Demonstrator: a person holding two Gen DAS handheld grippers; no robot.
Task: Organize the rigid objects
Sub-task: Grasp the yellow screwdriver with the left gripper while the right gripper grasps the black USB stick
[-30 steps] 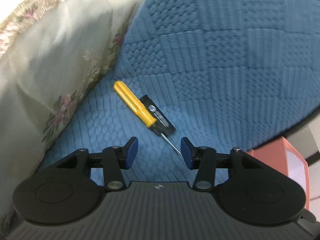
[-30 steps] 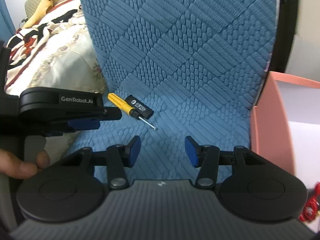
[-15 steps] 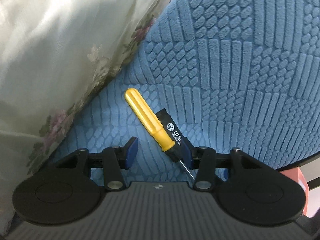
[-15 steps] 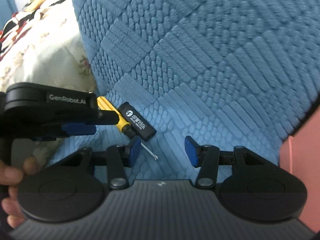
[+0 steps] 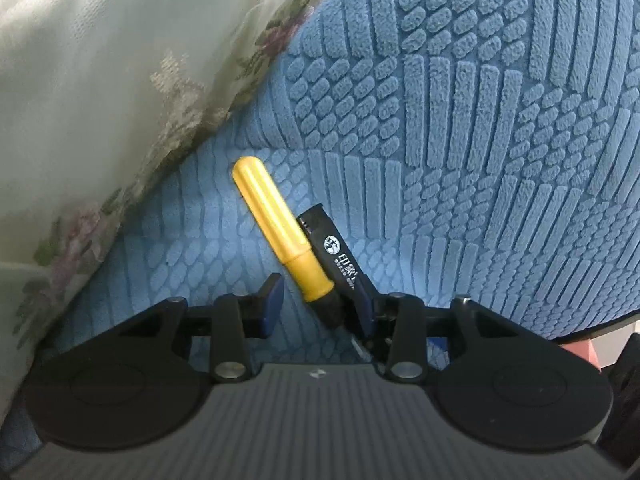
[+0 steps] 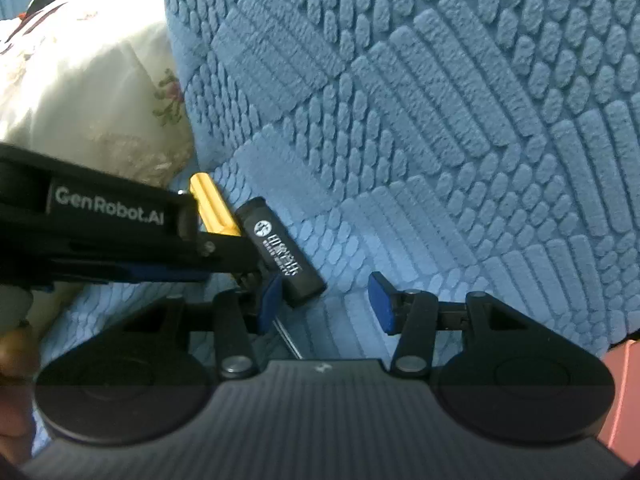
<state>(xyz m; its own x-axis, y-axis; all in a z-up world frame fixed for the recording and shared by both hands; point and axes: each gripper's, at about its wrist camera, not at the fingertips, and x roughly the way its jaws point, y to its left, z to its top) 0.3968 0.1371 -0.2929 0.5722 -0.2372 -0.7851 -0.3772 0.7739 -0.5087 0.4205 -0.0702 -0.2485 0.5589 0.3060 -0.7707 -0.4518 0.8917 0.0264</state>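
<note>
1. Screwdriver with a yellow ribbed plastic handle point(image 5: 280, 232) lies on the blue textured quilted cover point(image 5: 500, 140), touching a flat black rectangular stick with white print point(image 5: 338, 254) at its right side.
2. Left wrist view shows the whole handle, its black collar sitting between the blue pads of the left gripper point(image 5: 320, 304), and a cream floral fabric point(image 5: 100, 80) bordering the cover.
3. Right wrist view shows instead the thin metal shaft point(image 6: 288, 340) running under the right gripper point(image 6: 326, 302), the left gripper's black body marked "GenRobot.AI" point(image 6: 108, 208) crossing over the handle, and a pink box edge point(image 6: 624, 392) at lower right.
4. Compared with half a second ago, both grippers sit closer and lower: the handle now reaches in between the left jaws, and the black stick's end lies beside the right gripper's left pad point(image 6: 269, 304).
5. Left jaws are spread, straddling the screwdriver's collar without pinching it; right jaws are spread wide, holding nothing.
6. Both grippers point forward and downward toward the cover.
</note>
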